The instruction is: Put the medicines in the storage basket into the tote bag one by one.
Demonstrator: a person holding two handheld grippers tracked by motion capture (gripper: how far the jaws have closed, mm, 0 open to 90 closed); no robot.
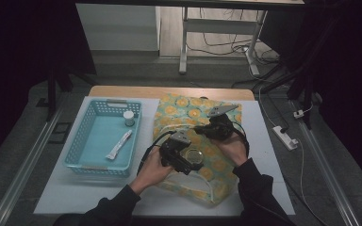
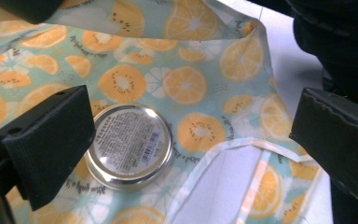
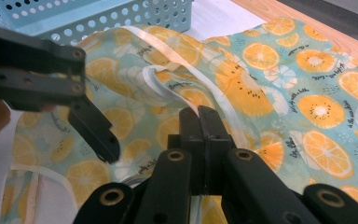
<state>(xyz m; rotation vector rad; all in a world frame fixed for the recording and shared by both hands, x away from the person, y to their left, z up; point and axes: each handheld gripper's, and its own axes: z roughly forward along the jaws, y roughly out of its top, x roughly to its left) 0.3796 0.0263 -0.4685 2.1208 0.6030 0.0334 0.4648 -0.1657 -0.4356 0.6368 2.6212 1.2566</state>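
Note:
An orange-slice print cloth bag (image 1: pixel 179 110) lies flat on the white table. On it rests a round silver tin (image 1: pixel 194 155) with a printed label, seen close in the left gripper view as the tin (image 2: pixel 129 145). My left gripper (image 2: pixel 191 140) hovers just above the tin, jaws wide and open, nothing pressed between them; from above, the left gripper (image 1: pixel 188 162) sits over the bag's near half. My right gripper (image 3: pixel 199 114) is shut on the bag's white strap (image 3: pixel 168 51), pinching it above the cloth (image 3: pixel 317 93). In the high view the right gripper (image 1: pixel 202 129) is just beyond the tin.
A light blue perforated basket (image 1: pixel 82 141) stands left of the bag, holding a small white-capped bottle (image 1: pixel 128 117) and a white tube (image 1: pixel 119 145). The basket wall (image 3: pixel 121 14) lies close behind the strap. A power strip (image 1: pixel 285 136) lies on the floor at right.

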